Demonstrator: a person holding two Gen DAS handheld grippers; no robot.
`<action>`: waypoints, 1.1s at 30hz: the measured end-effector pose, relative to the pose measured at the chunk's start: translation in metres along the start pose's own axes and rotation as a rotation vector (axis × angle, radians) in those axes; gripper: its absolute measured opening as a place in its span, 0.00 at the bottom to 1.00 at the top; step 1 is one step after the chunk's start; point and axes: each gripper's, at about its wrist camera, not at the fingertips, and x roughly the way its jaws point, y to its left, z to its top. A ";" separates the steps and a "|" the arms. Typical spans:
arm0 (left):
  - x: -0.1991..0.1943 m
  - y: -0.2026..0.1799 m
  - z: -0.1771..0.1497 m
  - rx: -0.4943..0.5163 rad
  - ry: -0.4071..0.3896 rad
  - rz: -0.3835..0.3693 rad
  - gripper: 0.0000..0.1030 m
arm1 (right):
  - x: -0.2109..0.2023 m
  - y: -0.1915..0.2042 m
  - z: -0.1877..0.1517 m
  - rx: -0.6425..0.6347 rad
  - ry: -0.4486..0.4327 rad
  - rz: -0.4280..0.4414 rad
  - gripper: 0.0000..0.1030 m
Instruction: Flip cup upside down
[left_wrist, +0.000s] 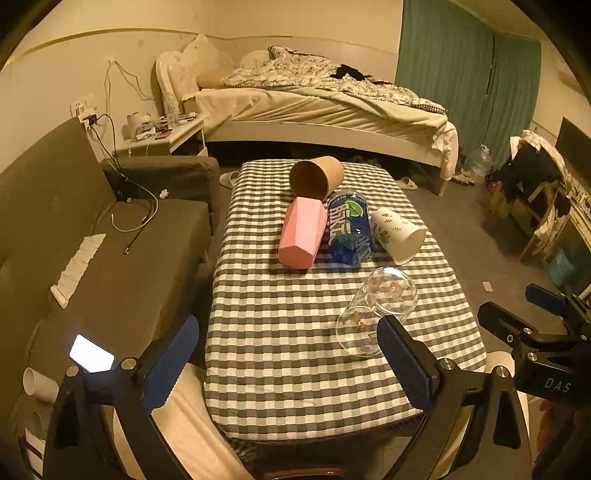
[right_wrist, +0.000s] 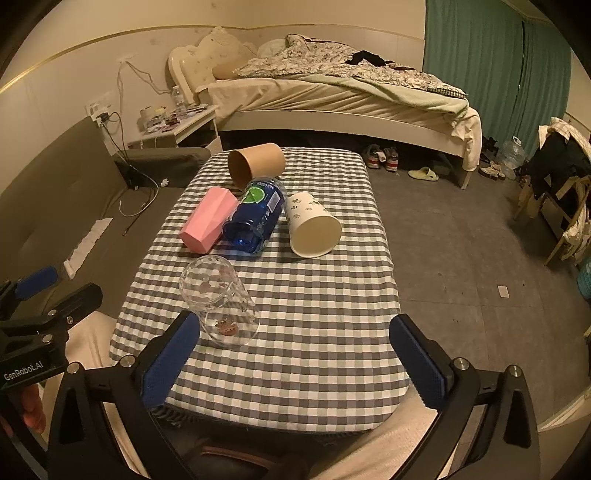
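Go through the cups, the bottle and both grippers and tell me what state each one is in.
Clear glass cup: on its side.
Pink cup: on its side.
Brown paper cup: on its side.
White floral cup: on its side.
Blue bottle: lying down.
Left gripper: open, empty.
Right gripper: open, empty.

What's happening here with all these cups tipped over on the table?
A person holds a two-finger gripper in each hand over a checked table. Both the left gripper and the right gripper are open and hold nothing. Nearest them a clear glass cup lies on its side. Behind it lie a pink cup, a blue bottle, a white cup and a brown cup. No cup is flipped upside down yet.
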 end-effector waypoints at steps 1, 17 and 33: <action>0.001 0.000 0.000 -0.003 0.002 0.001 0.97 | 0.000 0.000 0.000 0.000 0.001 0.001 1.00; 0.001 0.003 0.000 -0.008 0.003 0.004 0.97 | 0.001 0.001 -0.002 0.003 0.002 -0.009 1.00; -0.001 0.006 -0.002 -0.002 -0.010 0.031 0.97 | 0.000 0.001 -0.002 0.007 0.012 -0.020 1.00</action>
